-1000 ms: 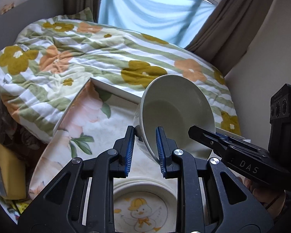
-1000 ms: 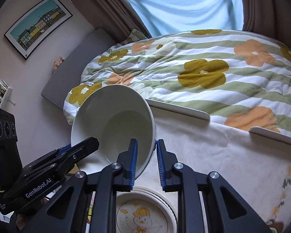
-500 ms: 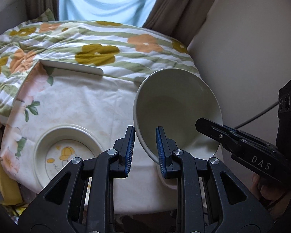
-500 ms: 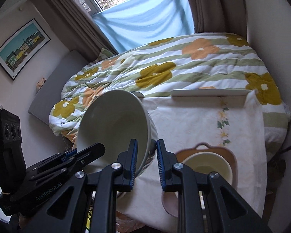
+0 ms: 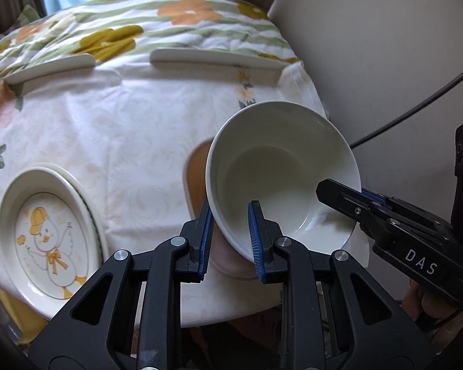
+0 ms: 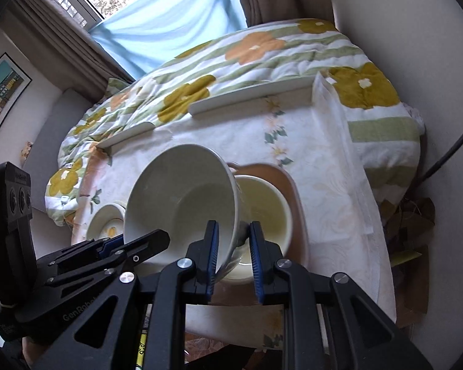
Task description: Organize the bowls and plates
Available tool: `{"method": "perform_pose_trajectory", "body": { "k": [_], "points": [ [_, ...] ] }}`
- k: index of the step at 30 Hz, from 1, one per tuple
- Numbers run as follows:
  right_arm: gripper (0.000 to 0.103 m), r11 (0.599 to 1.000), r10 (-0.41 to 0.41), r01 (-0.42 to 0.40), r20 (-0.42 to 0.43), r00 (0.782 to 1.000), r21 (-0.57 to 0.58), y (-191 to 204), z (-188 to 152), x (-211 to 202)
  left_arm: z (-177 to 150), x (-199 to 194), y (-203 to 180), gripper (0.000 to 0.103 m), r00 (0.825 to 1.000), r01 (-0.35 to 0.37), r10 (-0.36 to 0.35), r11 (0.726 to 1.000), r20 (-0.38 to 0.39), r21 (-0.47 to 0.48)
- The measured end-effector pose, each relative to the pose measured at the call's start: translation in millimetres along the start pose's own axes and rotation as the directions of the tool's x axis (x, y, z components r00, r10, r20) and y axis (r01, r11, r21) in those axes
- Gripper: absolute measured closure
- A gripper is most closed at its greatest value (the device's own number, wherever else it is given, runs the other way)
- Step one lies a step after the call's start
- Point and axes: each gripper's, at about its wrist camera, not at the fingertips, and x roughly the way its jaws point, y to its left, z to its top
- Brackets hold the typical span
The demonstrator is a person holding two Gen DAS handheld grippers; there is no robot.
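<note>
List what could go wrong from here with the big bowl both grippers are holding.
1. The big bowl is pinched only at its rim, by the left gripper and right gripper, and is steeply tilted; it could slip or twist.
2. It hangs close over the smaller bowl on the pink tray; coming down tilted, its rim may knock or chip that bowl.

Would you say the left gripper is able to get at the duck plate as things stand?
Probably not yet: the left gripper is shut on the white bowl's rim, shared with the right gripper. The duck plate itself lies uncovered on the tablecloth.
</note>
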Motion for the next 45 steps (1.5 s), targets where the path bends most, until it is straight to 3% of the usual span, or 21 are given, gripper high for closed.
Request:
{"method": "perform_pose_trajectory", "body": {
  "k": [12, 30, 39, 44, 45],
  "points": [
    [0.085, 1.0, -0.014, 0.015, -0.015, 1.0, 0.026, -26, -9, 14, 6, 35, -13, 0.083, 0.995, -0.069, 0.074, 0.994, -0.062, 0.085],
    [0.085, 0.998, -0.05, 0.049, -0.06, 0.997, -0.026, -26, -14, 28, 11, 48, -20, 0.083, 0.98, -0.187, 0.194, 0.974, -0.046, 0.127],
    [0.085, 0.999, -0.034, 0.034, -0.047, 0.998, -0.006, -28, -12, 24, 10, 47, -19, 0.082, 0.98, -0.185, 0.193, 0.974, -0.054, 0.13],
    [0.085, 0.999, 0.013, -0.013, -0.013, 1.0, 0.045, -35, -9, 13, 10, 38, -20, 0.072, 0.986, -0.156, 0.162, 0.98, -0.038, 0.125],
    [0.085, 0.998, 0.025, -0.025, 0.004, 1.0, 0.051, -35, -8, 8, 10, 34, -20, 0.059, 0.988, -0.149, 0.153, 0.981, -0.027, 0.126]
  ]
}}
